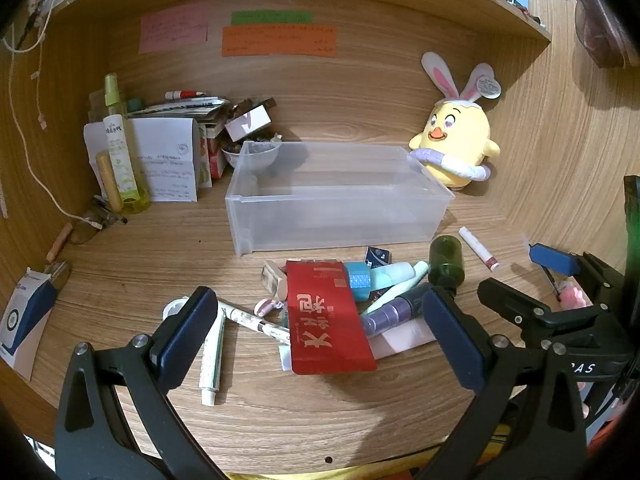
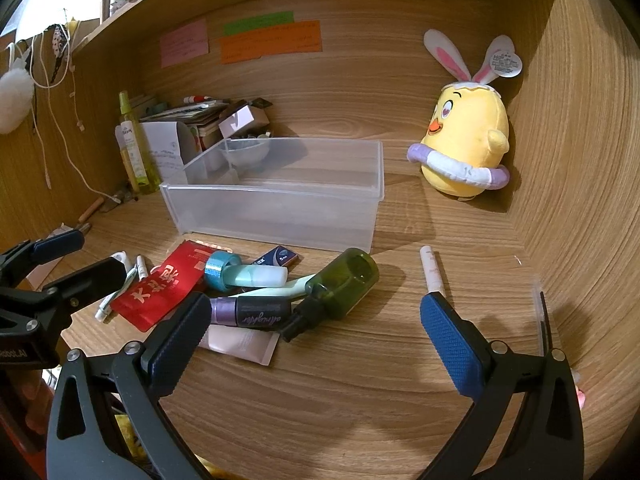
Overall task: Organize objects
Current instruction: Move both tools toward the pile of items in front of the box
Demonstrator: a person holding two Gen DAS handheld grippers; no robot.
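left gripper (image 1: 320,328): black plastic arms, dark blue textured pads spread wide, grasping nothing; it hangs over the near clutter.
right gripper (image 2: 316,326): same build, pads released and wide apart, nothing between them; it hangs over bare desk at the right end of the pile.
desk (image 2: 340,392): wood-grain laminate, with matching back and side walls.
bin (image 2: 276,208): clear frosted rectangular plastic box, open top, nothing visible inside; it sits mid-desk, behind the pile.
pile: loose on the desk, in front of the bin.
red pouch (image 1: 326,316): flat glossy red packet with gold print, lying over other items.
green bottle (image 2: 342,284): dark translucent green cylinder with black pump, on its side.
purple tube (image 2: 250,314): metallic purple cylinder with dark label, lying just beside the green bottle's pump.
tape roll (image 2: 218,270): blue patterned ring, touching a pale mint bottle (image 2: 260,276).
white tube (image 1: 212,356): slim soft white tube with cap, near the left pad.
white stick (image 2: 432,274): slim white cylinder, lying apart to the right of the pile.
plush (image 2: 466,144): yellow fuzzy chick with bunny ears and purple ring, against the right wall.
back-left corner: tall yellow-green spray bottle (image 1: 120,152), with papers and small boxes stacked alongside.
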